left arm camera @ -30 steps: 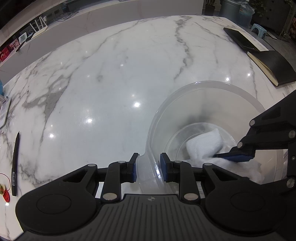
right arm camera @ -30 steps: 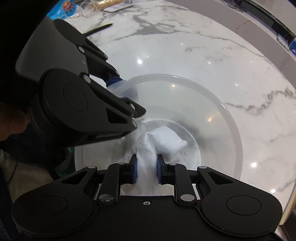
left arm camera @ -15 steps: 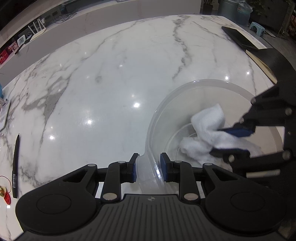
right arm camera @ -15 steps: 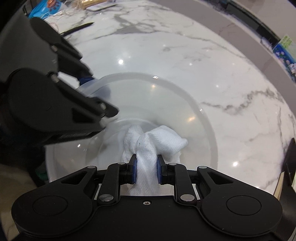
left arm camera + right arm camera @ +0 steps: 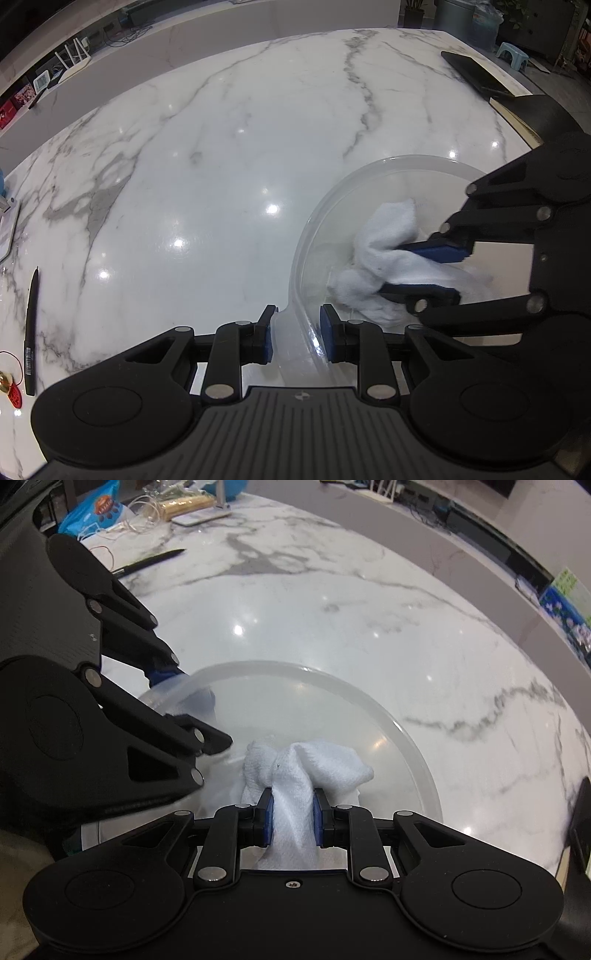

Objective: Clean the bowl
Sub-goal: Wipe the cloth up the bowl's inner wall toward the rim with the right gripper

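A clear plastic bowl [image 5: 334,195] stands on the white marble table; it also shows in the right wrist view [image 5: 417,760]. My left gripper [image 5: 296,341] is shut on the bowl's near rim, one pad outside and one inside the wall. My right gripper [image 5: 293,821] is shut on a white cloth [image 5: 314,764] and holds it inside the bowl, against the inner wall. In the left wrist view the cloth [image 5: 384,236] sits bunched between the right gripper's blue pads [image 5: 439,253]. The left gripper [image 5: 173,686] shows at the bowl's left rim in the right wrist view.
A black pen [image 5: 31,328] and a red tag [image 5: 13,391] lie at the table's left edge. A dark phone [image 5: 476,77] and a notebook lie at the far right. A blue snack bag [image 5: 99,511], another pen [image 5: 151,563] and a lamp base [image 5: 201,515] sit beyond.
The right gripper has carried the cloth up from the bowl's bottom along the inner wall, away from the left gripper's side. The left gripper keeps its hold on the rim.
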`<action>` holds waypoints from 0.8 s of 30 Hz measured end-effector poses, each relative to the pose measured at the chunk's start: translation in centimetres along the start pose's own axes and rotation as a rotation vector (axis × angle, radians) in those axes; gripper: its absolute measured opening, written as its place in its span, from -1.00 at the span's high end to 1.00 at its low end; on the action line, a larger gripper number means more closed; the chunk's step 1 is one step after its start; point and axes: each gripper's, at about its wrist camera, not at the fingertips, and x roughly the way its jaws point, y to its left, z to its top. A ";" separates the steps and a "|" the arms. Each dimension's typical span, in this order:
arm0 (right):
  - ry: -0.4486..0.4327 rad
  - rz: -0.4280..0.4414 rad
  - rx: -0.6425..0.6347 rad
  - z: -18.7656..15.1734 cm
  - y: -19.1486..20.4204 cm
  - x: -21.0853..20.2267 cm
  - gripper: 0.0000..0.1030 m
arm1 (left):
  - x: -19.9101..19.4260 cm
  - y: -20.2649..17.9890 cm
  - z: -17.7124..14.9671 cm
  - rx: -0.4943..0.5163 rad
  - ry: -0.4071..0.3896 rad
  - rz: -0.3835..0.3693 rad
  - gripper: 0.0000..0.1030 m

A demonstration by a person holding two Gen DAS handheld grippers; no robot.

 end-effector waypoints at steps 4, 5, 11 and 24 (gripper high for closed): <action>-0.004 0.028 0.004 0.3 -0.1 0.3 0.64 | 0.0 0.1 0.0 -0.006 0.000 0.000 0.56; -0.002 0.045 0.015 0.5 -0.2 0.5 0.64 | -0.1 0.1 0.0 -0.009 0.001 -0.002 0.56; 0.012 0.108 0.015 0.7 0.3 0.3 0.64 | -0.1 0.0 -0.1 -0.009 0.001 0.000 0.56; 0.127 0.120 0.025 0.3 0.7 -0.2 0.64 | 0.1 0.3 0.1 -0.010 0.002 0.002 0.55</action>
